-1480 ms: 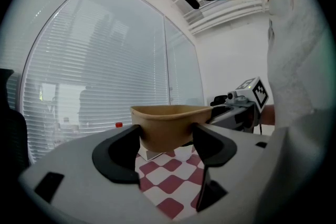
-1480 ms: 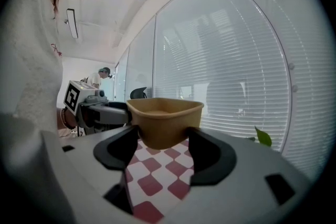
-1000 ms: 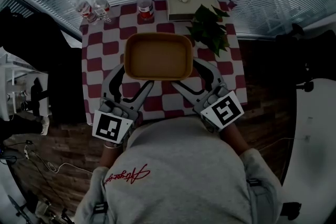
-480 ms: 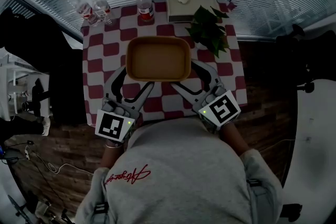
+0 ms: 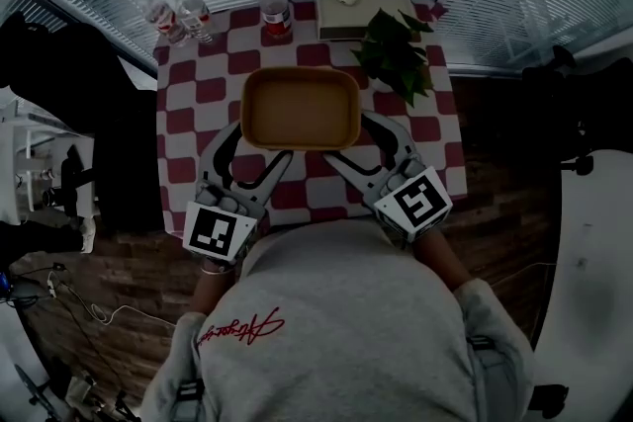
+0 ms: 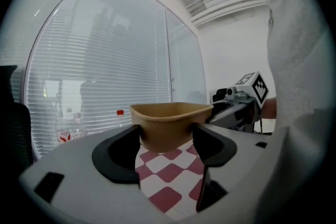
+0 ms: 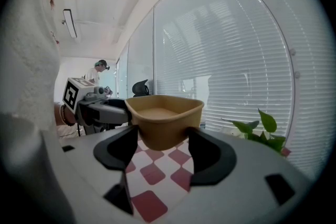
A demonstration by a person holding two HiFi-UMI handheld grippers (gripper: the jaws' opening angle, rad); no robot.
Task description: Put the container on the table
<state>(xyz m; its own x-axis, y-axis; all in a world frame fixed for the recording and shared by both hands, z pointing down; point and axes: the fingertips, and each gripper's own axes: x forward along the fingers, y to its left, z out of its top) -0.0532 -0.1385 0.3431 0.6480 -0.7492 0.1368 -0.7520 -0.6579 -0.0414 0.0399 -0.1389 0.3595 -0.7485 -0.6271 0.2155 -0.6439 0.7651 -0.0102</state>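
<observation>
Left gripper [image 6: 165, 140]: jaws closed on the near-left corner of the container [image 5: 301, 108], pads pressed on both of its walls. Right gripper [image 7: 163, 140]: same, clamped on the near-right corner. The container sits level just ahead of both tools and spans the gap between them. Over the last second it has shrunk a little in the head view and slid slightly away from me, so I judge it is going down toward the checked table [image 5: 184, 96]. Checks show under its base; contact cannot be confirmed. Beyond my jaws, well apart: plant [image 5: 396, 54] ahead-right, red-capped bottle [image 5: 272, 5] farther ahead. Landing spot looks free; release comes next.
</observation>
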